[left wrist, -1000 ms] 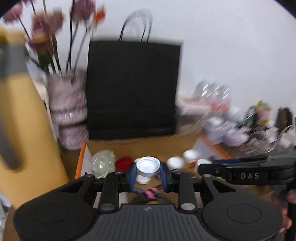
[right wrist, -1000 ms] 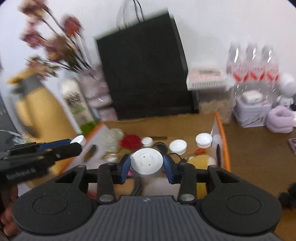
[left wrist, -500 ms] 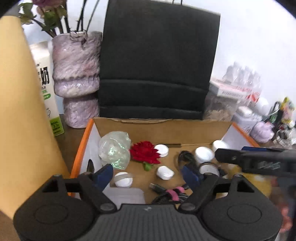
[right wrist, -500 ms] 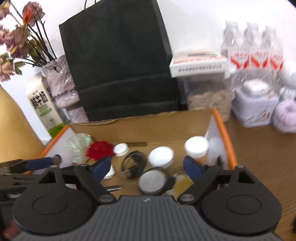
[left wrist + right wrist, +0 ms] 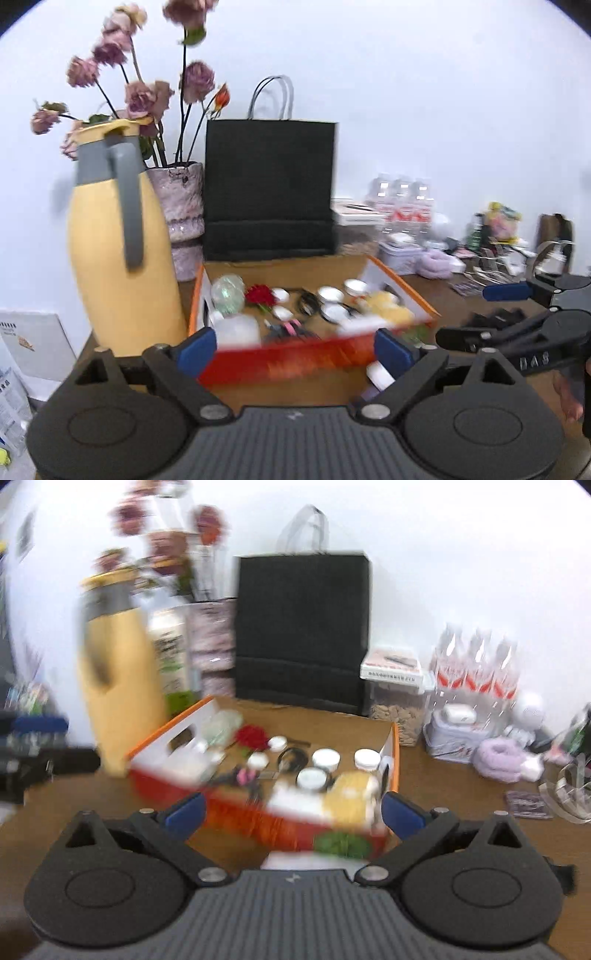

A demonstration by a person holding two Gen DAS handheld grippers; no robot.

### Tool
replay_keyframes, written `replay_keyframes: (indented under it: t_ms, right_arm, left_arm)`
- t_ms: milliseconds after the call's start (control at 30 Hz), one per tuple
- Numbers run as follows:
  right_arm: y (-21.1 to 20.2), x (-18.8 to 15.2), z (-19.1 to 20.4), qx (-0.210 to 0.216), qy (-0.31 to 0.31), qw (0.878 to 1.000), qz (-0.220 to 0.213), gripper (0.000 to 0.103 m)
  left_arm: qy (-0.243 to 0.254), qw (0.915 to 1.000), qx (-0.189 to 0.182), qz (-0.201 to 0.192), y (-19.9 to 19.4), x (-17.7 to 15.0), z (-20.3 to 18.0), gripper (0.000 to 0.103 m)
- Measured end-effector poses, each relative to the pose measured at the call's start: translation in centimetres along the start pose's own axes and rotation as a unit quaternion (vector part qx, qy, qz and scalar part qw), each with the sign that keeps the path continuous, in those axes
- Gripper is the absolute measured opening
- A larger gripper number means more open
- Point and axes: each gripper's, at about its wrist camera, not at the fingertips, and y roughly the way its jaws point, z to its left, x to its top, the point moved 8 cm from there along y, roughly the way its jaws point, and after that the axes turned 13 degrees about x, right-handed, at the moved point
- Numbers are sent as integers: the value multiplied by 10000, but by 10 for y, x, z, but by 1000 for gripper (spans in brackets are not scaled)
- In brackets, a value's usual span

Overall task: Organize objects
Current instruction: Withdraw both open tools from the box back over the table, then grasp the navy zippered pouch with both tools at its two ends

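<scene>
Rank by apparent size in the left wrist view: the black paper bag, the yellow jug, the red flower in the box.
1. Yellow jug and black paper bag: too close to rank; the jug is nearer.
2. Red flower: smallest.

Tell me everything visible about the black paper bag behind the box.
The black paper bag stands upright against the white wall, directly behind the open cardboard box. It looks like matte paper, rectangular, with a horizontal crease across its lower part and two thin looped handles rising from the top edge. Its mouth is not visible, so any contents are hidden. The pinkish textured vase sits beside it on one side, and a clear lidded container on the other. Neither claw touches it.
</scene>
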Motion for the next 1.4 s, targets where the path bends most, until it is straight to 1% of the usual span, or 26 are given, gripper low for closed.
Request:
replay_keyframes:
  t_ms: [67, 133, 167, 200, 267, 333, 367, 433, 500, 600, 700, 767, 833, 867, 900, 933, 967, 1033, 1100, 1133, 1167, 1200, 1233, 1267, 1333, 1400]
  right_arm:
    - [-36, -20, 23, -110, -570, 9982, -117, 103]
    - [-72, -42, 42, -373, -980, 9944, -118, 103]
    - [-89, -53, 49, -487, -1039, 9934, -64, 103]
    - [-106, -65, 58, -506, -1077, 9929, -19, 103]
    - [-140, -86, 76, -363, -1080, 9935, 14, 103]
    - [-167, -100, 91, -202, -1126, 9934, -78, 103]
    - [-180, -104, 99, -155, -1172, 9929, -155, 103]
    - [-198, -111, 108, -222, -1243, 9918, -196, 103]
    - [-209, -112, 114, -325, -1237, 9914, -269, 103]
    - [-213, -117, 116, -276, -1105, 9932, -253, 103]
    - [-207, -124, 111, -217, -879, 9956, -249, 103]
    - [-195, -128, 101, -260, -600, 9976, -210, 103]
    - [-177, -130, 86, -267, -195, 9992, -206, 102]
    - [-169, -131, 79, -281, 24, 9994, -220, 97]
    - [-158, -131, 70, -271, 291, 9989, -246, 90]
    - [-147, -132, 62, -227, 518, 9981, -254, 87]
    - [-136, -131, 55, -148, 758, 9967, -263, 81]
    - [-111, -131, 40, 33, 1296, 9912, -286, 73]
    - [-85, -130, 24, 236, 1837, 9822, -322, 67]
    - [-73, -129, 18, 286, 2044, 9779, -325, 65]
    - [-59, -129, 13, 319, 2203, 9744, -313, 61]
    - [-45, -128, 8, 327, 2352, 9710, -289, 56]
    - [-34, -129, 4, 342, 2460, 9683, -259, 53]
    - [-24, -129, 0, 344, 2573, 9654, -230, 48]
    - [-11, -129, -6, 190, 2637, 9641, -237, 44]
    - [-5, -129, -9, 61, 2546, 9666, -272, 36]
  left_arm:
    - [63, 9998, -207, 23, -31, -25, -6, 97]
    - [192, 9994, -265, 119, -61, -53, -12, 97]
    - [289, 9993, -210, 117, -76, -66, -14, 97]
    - [365, 9992, -146, 87, -88, -76, -14, 97]
    - [412, 9991, -60, 34, -113, -94, -11, 97]
    - [179, 9997, -156, 93, -128, -100, -5, 97]
    - [68, 9998, -123, 129, -134, -101, -1, 97]
    - [-9, 9999, 87, 97, -143, -100, 6, 97]
    - [-19, 9998, 208, 27, -150, -98, 8, 98]
    - [-38, 9999, 117, 10, -153, -98, 4, 98]
    - [20, 10000, 58, 56, -141, -101, -2, 99]
    - [-28, 9999, -9, 155, -123, -104, -8, 99]
    - [-63, 9996, -156, 239, -97, -109, -14, 99]
    - [-28, 9993, -132, 336, -83, -112, -16, 98]
    - [55, 9989, -53, 456, -68, -114, -20, 95]
    - [143, 9986, 4, 501, -53, -113, -24, 92]
    - [194, 9986, -16, 492, -39, -111, -29, 91]
    - [129, 9983, -263, 498, -11, -101, -37, 90]
    - [-59, 9962, -534, 689, 22, -93, -44, 88]
    - [-161, 9938, -597, 922, 41, -90, -48, 80]
    - [-238, 9918, -605, 1101, 58, -88, -51, 72]
    - [-296, 9904, -578, 1219, 72, -86, -53, 54]
    - [-297, 9894, -599, 1289, 83, -84, -55, 45]
    - [-308, 9874, -704, 1382, 95, -83, -58, 43]
    - [-529, 9819, -941, 1557, 107, -85, -60, 41]
    - [-612, 9810, -935, 1584, 107, -85, -57, 37]
